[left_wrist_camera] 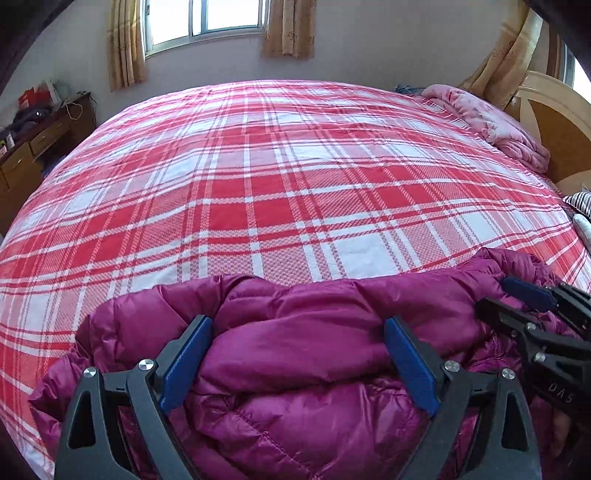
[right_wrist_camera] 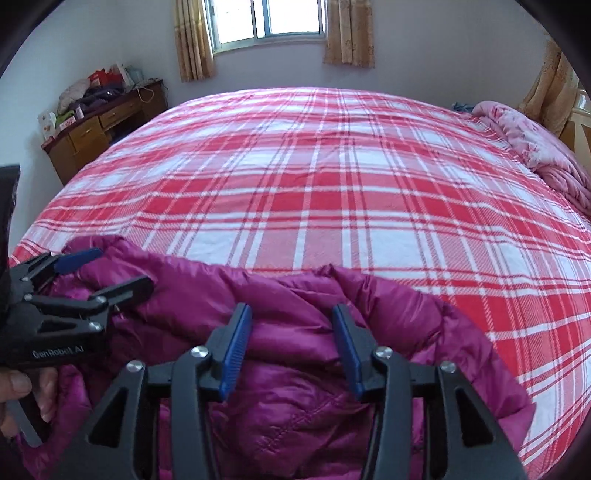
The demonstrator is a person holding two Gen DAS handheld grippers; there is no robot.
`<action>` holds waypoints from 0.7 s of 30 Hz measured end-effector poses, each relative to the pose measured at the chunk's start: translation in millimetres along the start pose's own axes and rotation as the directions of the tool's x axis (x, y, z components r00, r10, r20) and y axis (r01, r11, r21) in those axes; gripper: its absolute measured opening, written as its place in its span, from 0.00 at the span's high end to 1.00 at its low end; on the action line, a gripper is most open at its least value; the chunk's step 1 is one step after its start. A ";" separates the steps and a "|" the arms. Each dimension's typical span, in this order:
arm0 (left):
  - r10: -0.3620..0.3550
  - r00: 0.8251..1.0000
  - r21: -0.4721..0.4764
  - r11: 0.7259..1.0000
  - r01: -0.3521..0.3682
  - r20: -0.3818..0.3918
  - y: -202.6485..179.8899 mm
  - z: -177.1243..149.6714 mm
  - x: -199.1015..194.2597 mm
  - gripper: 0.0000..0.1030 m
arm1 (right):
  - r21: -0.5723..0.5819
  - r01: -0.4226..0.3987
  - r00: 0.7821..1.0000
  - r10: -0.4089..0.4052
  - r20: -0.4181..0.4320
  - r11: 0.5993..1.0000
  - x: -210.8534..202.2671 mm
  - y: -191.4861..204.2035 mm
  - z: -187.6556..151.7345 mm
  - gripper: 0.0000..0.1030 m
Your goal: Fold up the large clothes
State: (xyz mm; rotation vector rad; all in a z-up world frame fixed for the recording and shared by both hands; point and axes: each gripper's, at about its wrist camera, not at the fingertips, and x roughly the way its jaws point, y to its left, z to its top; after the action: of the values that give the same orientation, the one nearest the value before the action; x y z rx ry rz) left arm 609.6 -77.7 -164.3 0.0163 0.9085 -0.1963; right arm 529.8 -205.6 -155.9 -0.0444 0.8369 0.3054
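A magenta quilted down jacket (left_wrist_camera: 303,369) lies bunched at the near edge of the bed (left_wrist_camera: 258,166). My left gripper (left_wrist_camera: 299,328) hovers over its left part, jaws spread wide, puffy fabric bulging up between the blue pads (left_wrist_camera: 188,362) without being pinched. My right gripper (right_wrist_camera: 291,312) stands open over the jacket (right_wrist_camera: 288,387) further right, a raised fold just beyond its tips. Each gripper shows in the other's view: the right gripper (left_wrist_camera: 506,297) at the far right edge, the left gripper (right_wrist_camera: 107,269) at the left, held by a hand (right_wrist_camera: 22,395).
The bed's red and white plaid cover (right_wrist_camera: 332,184) stretches flat beyond the jacket. A pink quilt (left_wrist_camera: 491,122) is heaped by the headboard (left_wrist_camera: 554,122) at the right. A wooden desk (right_wrist_camera: 92,133) with clutter stands far left under a curtained window (right_wrist_camera: 269,22).
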 end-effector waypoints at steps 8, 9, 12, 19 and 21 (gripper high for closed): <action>0.047 0.998 0.021 0.999 -0.047 -0.039 -6.1 -3.2 14.2 0.01 | -0.012 0.023 1.000 -0.023 -0.008 1.000 7.0 1.5 -1.1 0.52; 0.054 0.998 0.023 0.998 -0.053 -0.040 -6.7 -3.2 14.7 0.01 | -0.014 0.024 1.000 -0.024 -0.010 1.000 7.5 1.7 -1.0 0.52; 0.054 0.998 0.020 0.998 -0.053 -0.039 -5.8 -3.7 14.5 0.01 | -0.006 0.017 1.000 -0.017 -0.011 1.000 8.3 0.3 -0.6 0.52; 0.061 0.998 0.023 0.998 -0.061 -0.030 -7.3 -4.7 14.7 0.01 | -0.007 0.019 1.000 -0.019 -0.010 1.000 9.3 1.0 -1.2 0.51; 0.062 0.998 0.024 0.998 -0.061 -0.030 -7.8 -4.7 15.1 0.01 | -0.012 0.025 1.000 -0.025 -0.013 1.000 10.2 2.0 -0.9 0.51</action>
State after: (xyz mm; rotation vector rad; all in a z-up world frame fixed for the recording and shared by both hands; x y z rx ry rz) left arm 613.6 -87.3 -178.5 0.0686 0.9356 -0.1491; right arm 535.0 -201.3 -163.9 -0.0677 0.8471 0.2866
